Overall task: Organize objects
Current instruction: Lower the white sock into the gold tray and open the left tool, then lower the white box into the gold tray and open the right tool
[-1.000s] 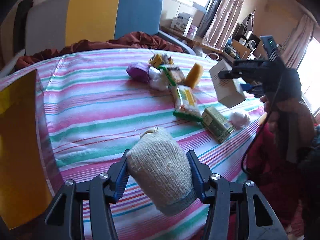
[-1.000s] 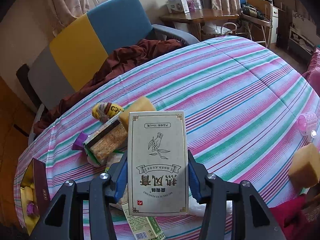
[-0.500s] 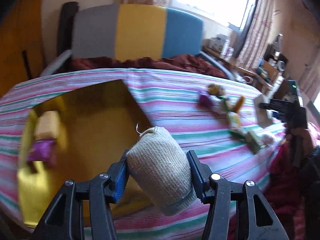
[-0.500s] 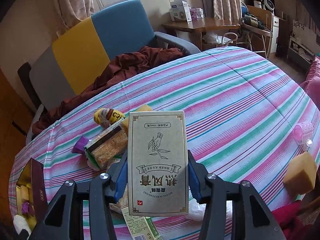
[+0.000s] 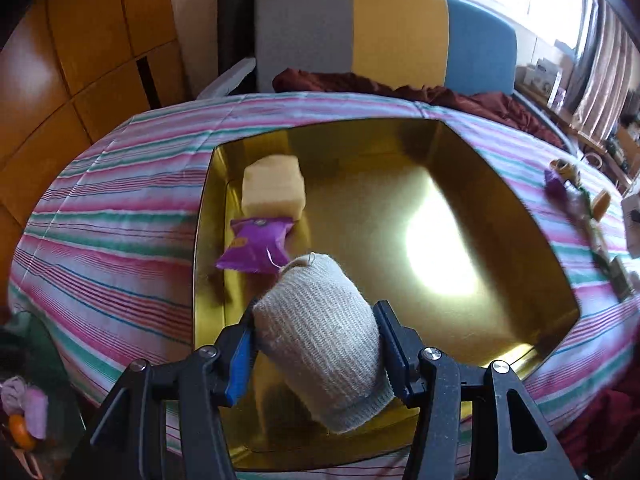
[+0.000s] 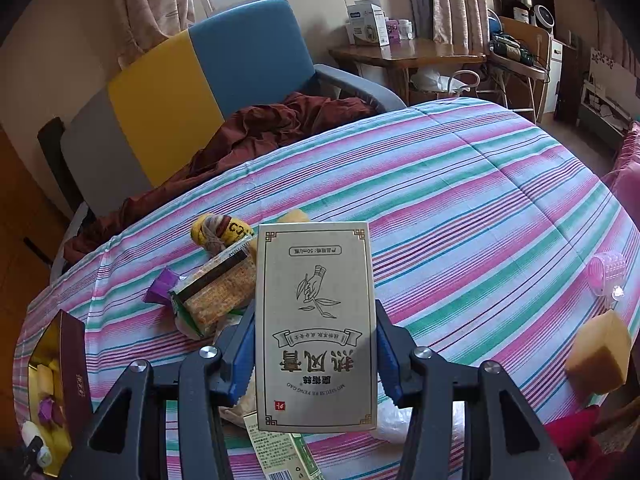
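The left tool (image 5: 316,344) is closed on a roll of beige bandage (image 5: 320,344), with the two pads pressing its sides. It holds the roll above the near part of a gold tray (image 5: 500,200) that lies on the striped cover (image 5: 112,240). The roll is tilted, with its far end toward the purple packet. Probably the person brings it here because the tray is the place where things are collected: a yellow sponge block (image 5: 274,186) and a purple snack packet (image 5: 256,244) already lie in its left part, touching each other. The middle and right part of the tray are bare, so there is enough room for the roll.

The right tool (image 6: 316,344) is closed on a pale carton with Chinese print (image 6: 316,320), which stands upright between the pads, lifted above the cover. It seems to wait for its turn while the left side finishes. Behind the carton lies the pile not yet sorted: a green cracker pack (image 6: 216,296), a yellow bundle tied with string (image 6: 218,232) and a second purple wrapper (image 6: 164,284), close together. Another sponge block (image 6: 598,360) and a pink hair roller (image 6: 606,274) lie apart at the right edge. The tray is seen at the far left in this view, well apart from the carton.

The next step is probably to lower the roll and release it. As it is round, it may roll a little on the smooth gold surface.
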A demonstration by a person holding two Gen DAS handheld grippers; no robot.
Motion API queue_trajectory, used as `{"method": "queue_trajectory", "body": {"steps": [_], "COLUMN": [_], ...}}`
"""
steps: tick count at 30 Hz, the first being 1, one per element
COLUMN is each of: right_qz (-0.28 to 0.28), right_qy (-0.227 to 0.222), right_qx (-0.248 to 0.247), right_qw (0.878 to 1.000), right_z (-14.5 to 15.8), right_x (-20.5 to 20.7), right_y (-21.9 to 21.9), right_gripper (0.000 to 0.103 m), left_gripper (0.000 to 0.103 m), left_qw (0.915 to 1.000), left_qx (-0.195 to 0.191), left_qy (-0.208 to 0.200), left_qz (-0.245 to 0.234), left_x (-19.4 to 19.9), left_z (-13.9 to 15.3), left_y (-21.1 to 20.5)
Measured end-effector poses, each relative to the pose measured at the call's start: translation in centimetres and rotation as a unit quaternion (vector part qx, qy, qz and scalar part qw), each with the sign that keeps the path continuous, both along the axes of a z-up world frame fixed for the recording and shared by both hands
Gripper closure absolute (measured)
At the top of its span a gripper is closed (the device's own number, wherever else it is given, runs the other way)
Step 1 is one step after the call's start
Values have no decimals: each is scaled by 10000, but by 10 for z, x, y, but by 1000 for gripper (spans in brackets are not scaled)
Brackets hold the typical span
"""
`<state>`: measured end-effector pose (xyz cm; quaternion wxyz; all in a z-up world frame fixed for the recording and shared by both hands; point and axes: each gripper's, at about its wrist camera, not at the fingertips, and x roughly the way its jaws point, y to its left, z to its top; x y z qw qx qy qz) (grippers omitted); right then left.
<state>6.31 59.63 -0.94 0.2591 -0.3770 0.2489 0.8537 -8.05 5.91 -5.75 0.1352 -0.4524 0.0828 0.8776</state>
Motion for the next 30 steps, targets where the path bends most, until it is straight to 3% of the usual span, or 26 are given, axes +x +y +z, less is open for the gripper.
{"method": "queue_trajectory", "body": {"steps": [7,15,23,30], "right_qz": [13,-16,-123,806], "right_qy": [-11,100,444,765], "right_qx": [13,127,240,266], "right_qw": [10000,9999,9986,9935], "right_z": [1,6,29,79], "right_x": [0,3,13,-14], "right_y": [0,-2,-8,-79], "right_gripper": [52,52,52,52], "left_gripper": [47,43,35,33], "left_qw": [9991,9991,9997,9984], "left_qx": [-337,-403,-30,327], "left_qy": [-263,-88,153,284], "left_qz": [-6,-31,198,366], "left_x": [-3,0,11,22], "left_z": [-26,-23,-4,8], "left_y": [-9,-9,-27,-38]}}
